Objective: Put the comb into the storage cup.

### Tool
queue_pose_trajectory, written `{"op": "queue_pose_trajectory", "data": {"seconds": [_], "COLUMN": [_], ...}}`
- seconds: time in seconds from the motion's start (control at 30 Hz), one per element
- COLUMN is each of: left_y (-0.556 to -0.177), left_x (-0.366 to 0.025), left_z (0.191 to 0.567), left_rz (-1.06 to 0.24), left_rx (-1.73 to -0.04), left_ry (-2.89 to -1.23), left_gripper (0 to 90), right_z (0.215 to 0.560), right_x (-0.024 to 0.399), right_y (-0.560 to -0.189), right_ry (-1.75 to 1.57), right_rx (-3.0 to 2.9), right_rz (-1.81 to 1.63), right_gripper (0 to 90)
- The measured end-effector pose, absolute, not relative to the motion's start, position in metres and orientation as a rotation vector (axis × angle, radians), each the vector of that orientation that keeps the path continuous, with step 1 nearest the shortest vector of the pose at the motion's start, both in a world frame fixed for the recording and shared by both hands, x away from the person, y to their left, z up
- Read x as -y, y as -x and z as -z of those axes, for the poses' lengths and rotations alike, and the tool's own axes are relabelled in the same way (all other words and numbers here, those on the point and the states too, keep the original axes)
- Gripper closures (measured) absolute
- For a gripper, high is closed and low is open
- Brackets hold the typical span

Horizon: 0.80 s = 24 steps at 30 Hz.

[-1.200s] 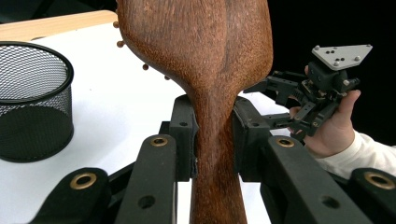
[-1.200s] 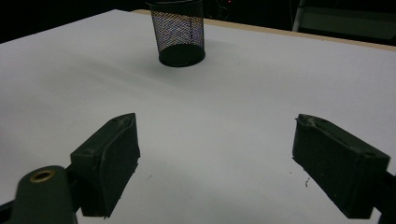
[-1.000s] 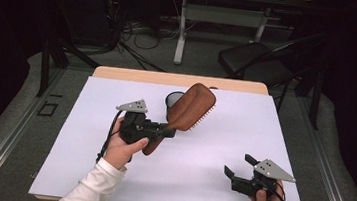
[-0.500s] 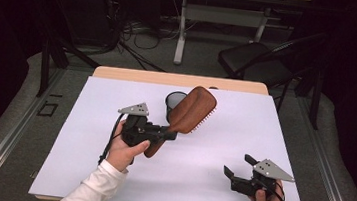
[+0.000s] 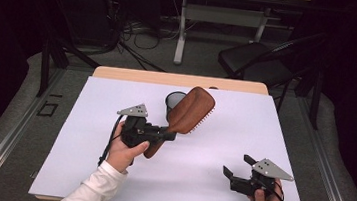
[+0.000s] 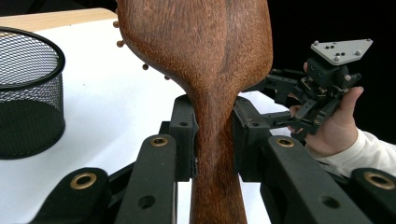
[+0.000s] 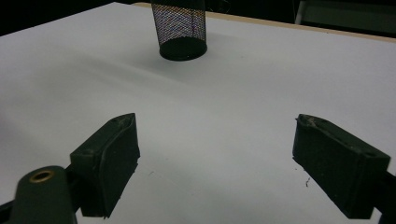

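The left gripper [image 5: 165,135] clamps the wooden hairbrush [image 5: 190,111] by its neck, above the counter beside the mesh cup [image 5: 174,101]; tip it handle-down (slowly). The right gripper [image 5: 235,168] waits, jaws wide, empty.

A white sheet [image 5: 108,173] covers the wooden table [image 5: 134,74]. Behind it, a dark chair [image 5: 251,63], tangled cables [image 5: 138,36] on the floor, and a pale table leg [image 5: 181,30].
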<state>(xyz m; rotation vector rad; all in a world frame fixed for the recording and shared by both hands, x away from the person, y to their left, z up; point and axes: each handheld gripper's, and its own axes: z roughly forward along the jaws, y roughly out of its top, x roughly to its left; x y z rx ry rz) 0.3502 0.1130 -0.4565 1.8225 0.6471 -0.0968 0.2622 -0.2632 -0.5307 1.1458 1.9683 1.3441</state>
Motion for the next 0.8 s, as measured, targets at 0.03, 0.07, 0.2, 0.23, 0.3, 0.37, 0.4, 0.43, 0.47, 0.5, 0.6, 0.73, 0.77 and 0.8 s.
{"op": "queue_pose_trajectory", "data": {"seconds": [0.03,0.07,0.2,0.23,0.3,0.37,0.4,0.43,0.47,0.5,0.6,0.73,0.77,0.8], "left_y": [-0.35,-0.35,-0.35,-0.35,-0.35,-0.35,-0.35,-0.35,-0.35,-0.35,-0.349,-0.348,-0.348,-0.348], "left_x": [-0.113,-0.114,-0.114,-0.115,-0.115,-0.115,-0.115,-0.115,-0.115,-0.115,-0.115,-0.116,-0.116,-0.116], "left_z": [0.457,0.456,0.456,0.456,0.456,0.457,0.457,0.456,0.456,0.456,0.456,0.455,0.455,0.455], "left_rz": [0.096,0.091,0.092,0.092,0.089,0.09,0.093,0.094,0.094,0.095,0.093,0.089,0.089,0.09], "left_rx": [-0.647,-0.647,-0.646,-0.647,-0.648,-0.649,-0.65,-0.649,-0.648,-0.649,-0.649,-0.649,-0.651,-0.65], "left_ry": [-1.823,-1.824,-1.82,-1.82,-1.821,-1.82,-1.82,-1.819,-1.82,-1.819,-1.82,-1.816,-1.816,-1.816], "left_gripper": [73.4,73.4,73.4,73.4,73.4,73.3,73.3,73.4,73.3,73.4,73.4,73.3,73.3,73.3], "right_z": [0.53,0.53,0.529,0.528,0.528,0.526,0.526,0.524,0.524,0.523,0.521,0.518,0.517,0.516], "right_x": [0.263,0.264,0.263,0.263,0.263,0.263,0.263,0.264,0.264,0.264,0.263,0.259,0.258,0.257], "right_y": [-0.262,-0.262,-0.262,-0.263,-0.264,-0.265,-0.266,-0.267,-0.268,-0.269,-0.271,-0.274,-0.275,-0.276], "right_ry": [-1.151,-1.147,-1.147,-1.146,-1.16,-1.164,-1.171,-1.176,-1.187,-1.194,-1.217,-1.229,-1.233,-1.232], "right_rx": [-1.97,-1.965,-1.962,-1.965,-1.969,-1.972,-1.97,-1.981,-1.978,-1.979,-2.011,-2.055,-2.062,-2.072], "right_rz": [-1.344,-1.341,-1.349,-1.346,-1.347,-1.347,-1.355,-1.354,-1.36,-1.365,-1.354,-1.331,-1.326,-1.314], "right_gripper": [13.9,13.8,13.7,13.7,13.7,13.5,13.5,13.4,12.9,11.9,7.3,2.9,1.0,0.1]}}
